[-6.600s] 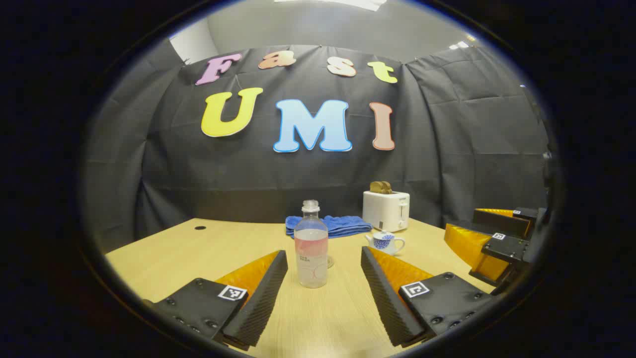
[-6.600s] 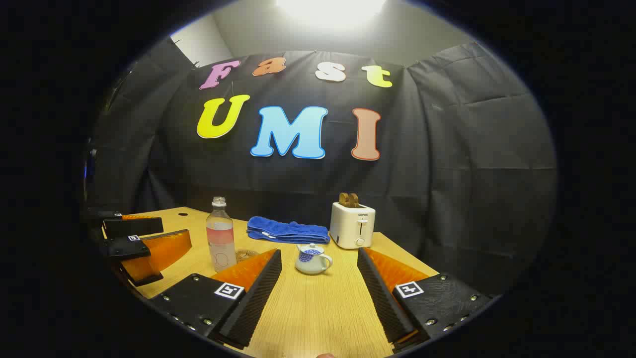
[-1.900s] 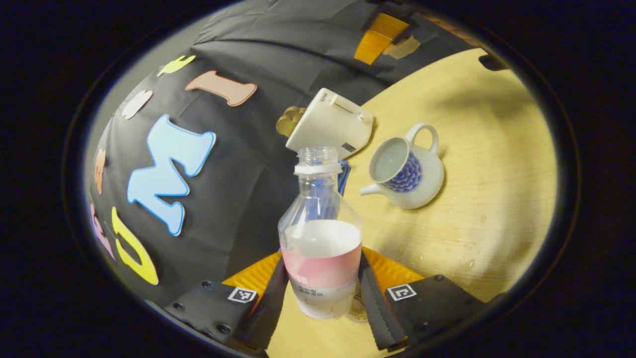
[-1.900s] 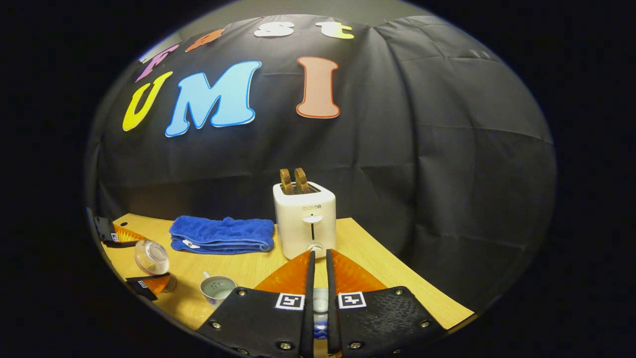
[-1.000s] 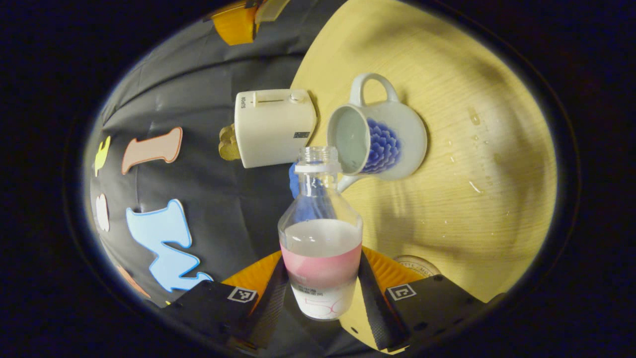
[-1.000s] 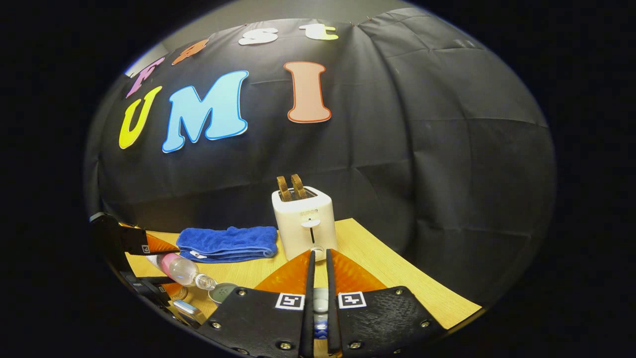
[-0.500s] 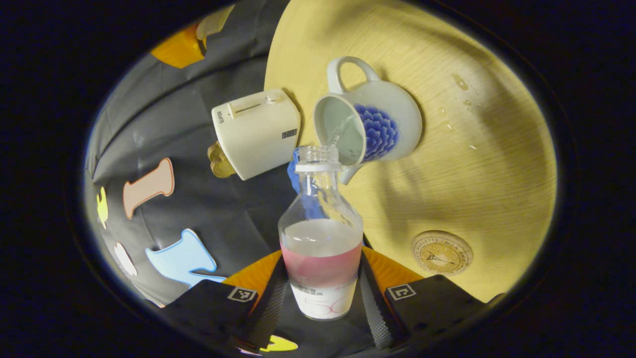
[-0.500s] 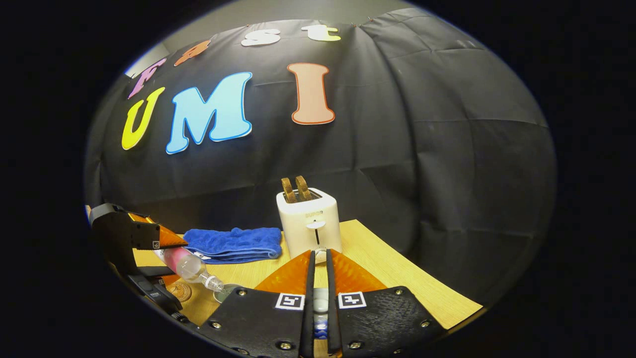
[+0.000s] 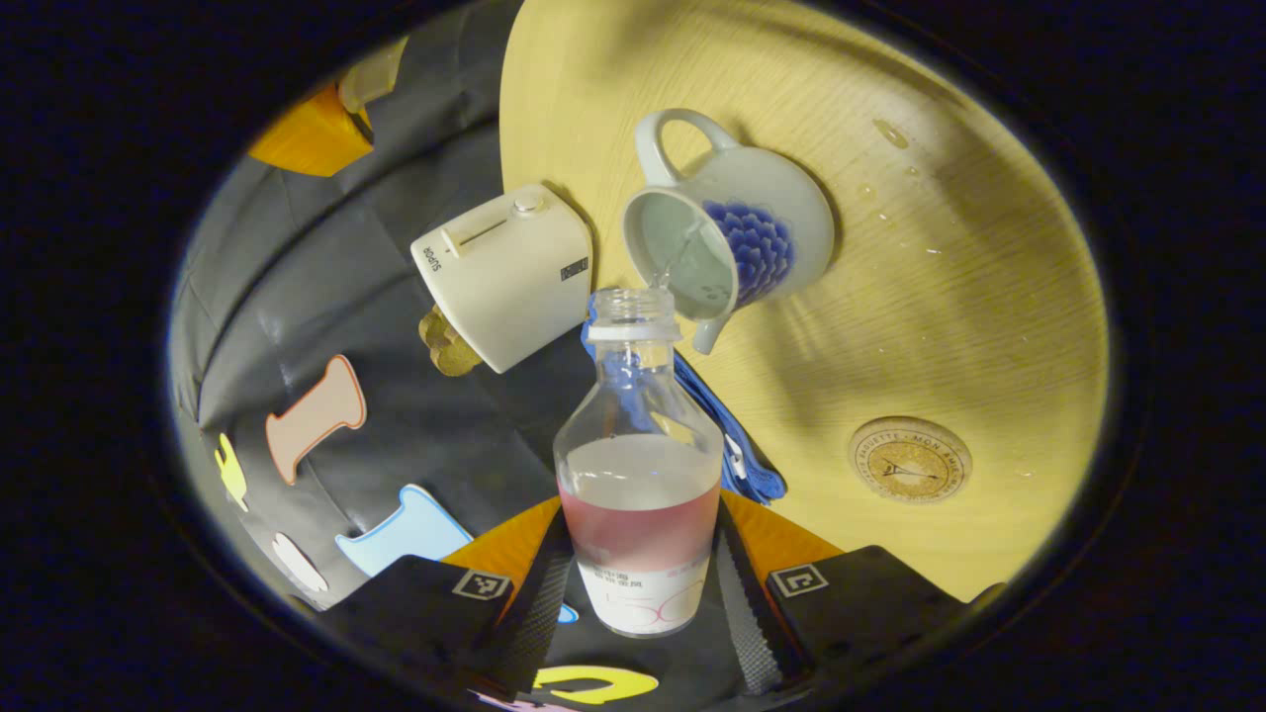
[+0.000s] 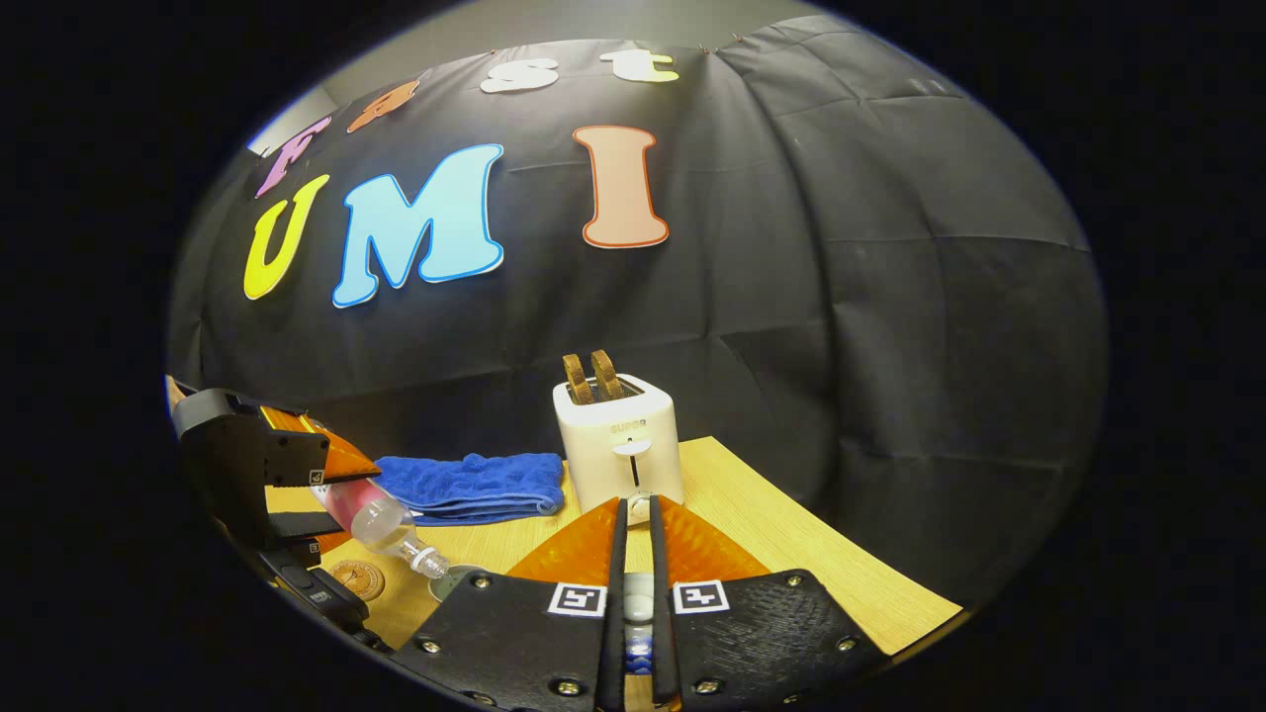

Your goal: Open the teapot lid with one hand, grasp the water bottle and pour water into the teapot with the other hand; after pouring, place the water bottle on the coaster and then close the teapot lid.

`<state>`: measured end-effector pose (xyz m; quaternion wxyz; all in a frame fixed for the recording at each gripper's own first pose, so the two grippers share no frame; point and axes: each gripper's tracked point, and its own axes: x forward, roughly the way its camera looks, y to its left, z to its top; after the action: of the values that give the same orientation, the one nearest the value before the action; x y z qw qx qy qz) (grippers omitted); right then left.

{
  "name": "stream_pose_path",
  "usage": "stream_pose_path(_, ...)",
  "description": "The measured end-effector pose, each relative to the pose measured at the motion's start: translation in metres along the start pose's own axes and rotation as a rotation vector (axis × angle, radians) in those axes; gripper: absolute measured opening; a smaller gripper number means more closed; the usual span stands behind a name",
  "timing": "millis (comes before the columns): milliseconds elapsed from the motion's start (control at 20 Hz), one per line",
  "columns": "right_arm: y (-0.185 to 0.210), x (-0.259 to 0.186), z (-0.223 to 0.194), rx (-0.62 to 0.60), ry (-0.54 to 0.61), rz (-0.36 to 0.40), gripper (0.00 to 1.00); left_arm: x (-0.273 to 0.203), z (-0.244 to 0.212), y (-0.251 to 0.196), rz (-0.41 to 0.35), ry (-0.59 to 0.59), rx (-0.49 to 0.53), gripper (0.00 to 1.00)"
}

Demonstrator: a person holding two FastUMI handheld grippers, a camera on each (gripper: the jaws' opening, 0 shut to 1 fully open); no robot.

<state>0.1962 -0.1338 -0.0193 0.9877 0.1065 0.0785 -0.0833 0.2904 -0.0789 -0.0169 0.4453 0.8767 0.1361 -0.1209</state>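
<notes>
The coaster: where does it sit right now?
In the left gripper view the coaster lies bare on the table, apart from the teapot and beside the blue towel.

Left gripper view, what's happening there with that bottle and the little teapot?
Water is being poured. The left gripper holds the water bottle between its fingers, tipped so a thin stream runs from its mouth into the open teapot. The right gripper is shut on the teapot lid, held clear. The coaster on the table waits for the bottle.
</notes>
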Motion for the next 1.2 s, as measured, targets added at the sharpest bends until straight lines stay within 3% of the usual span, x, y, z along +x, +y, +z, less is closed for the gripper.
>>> stream_pose_path(650, -0.002, -0.002, 0.004, 0.03, -0.01, -0.002, 0.1, -0.009, 0.01, 0.028, 0.055, 0.032, 0.19, 0.85)
stream_pose_path(1200, -0.001, -0.001, 0.002, 0.041, -0.01, 0.008, 0.1, -0.013, 0.006, 0.03, 0.055, 0.058, 0.219, 0.85)
